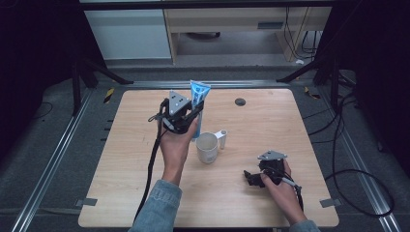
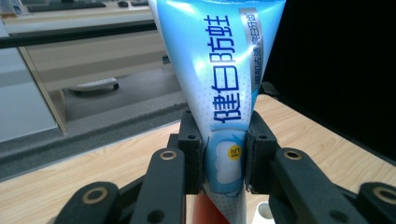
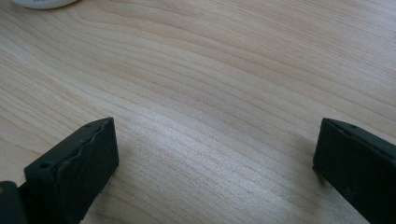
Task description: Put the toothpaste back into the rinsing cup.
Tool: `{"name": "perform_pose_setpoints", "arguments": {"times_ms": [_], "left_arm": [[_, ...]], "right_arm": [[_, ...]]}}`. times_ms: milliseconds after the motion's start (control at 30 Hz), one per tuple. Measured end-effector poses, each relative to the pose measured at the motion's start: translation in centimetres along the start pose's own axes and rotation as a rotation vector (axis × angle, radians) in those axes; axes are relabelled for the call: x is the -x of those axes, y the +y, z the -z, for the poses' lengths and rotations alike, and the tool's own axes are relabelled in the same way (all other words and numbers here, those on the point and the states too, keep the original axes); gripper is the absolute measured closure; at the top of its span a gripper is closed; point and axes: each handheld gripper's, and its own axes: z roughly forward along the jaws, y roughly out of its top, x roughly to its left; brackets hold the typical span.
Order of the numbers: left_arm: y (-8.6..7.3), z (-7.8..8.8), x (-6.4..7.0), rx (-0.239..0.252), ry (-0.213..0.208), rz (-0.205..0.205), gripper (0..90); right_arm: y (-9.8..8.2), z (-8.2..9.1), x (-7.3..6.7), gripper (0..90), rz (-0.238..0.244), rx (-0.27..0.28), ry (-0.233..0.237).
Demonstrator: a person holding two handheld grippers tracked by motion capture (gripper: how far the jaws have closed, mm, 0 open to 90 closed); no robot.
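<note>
A blue toothpaste tube [image 1: 198, 98] stands upright above the table's middle, crimped end up. My left gripper [image 1: 189, 117] is shut on its lower part; in the left gripper view both pads pinch the tube [image 2: 224, 93], and my left gripper [image 2: 225, 161] shows a red cap end below. A white mug [image 1: 207, 147] stands just right of that hand, its handle to the right. My right gripper [image 1: 247, 178] rests low at the front right, jaws wide apart over bare wood. In the right gripper view my right gripper [image 3: 215, 154] holds nothing, and the mug's base [image 3: 42, 3] peeks in at top left.
The wooden table [image 1: 145, 193] has a dark round grommet [image 1: 240, 101] near its far edge. Black cables trail from both grippers; more cables lie on the floor at right. Metal stand legs flank the far corners.
</note>
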Motion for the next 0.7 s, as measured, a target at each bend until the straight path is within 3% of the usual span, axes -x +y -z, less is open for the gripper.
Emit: {"name": "perform_pose_setpoints", "arguments": {"times_ms": [333,700], "left_arm": [[-0.1,0.1,1.3,0.028,-0.013,-0.003,72.2],[-1.0,-1.0,2.2,0.017,-0.036,-0.005,72.1]], "right_arm": [[0.0,0.0,0.0,0.3,-0.002,0.000,0.000],[0.0,0.0,0.0,0.3,-0.002,-0.001,0.000]]}}
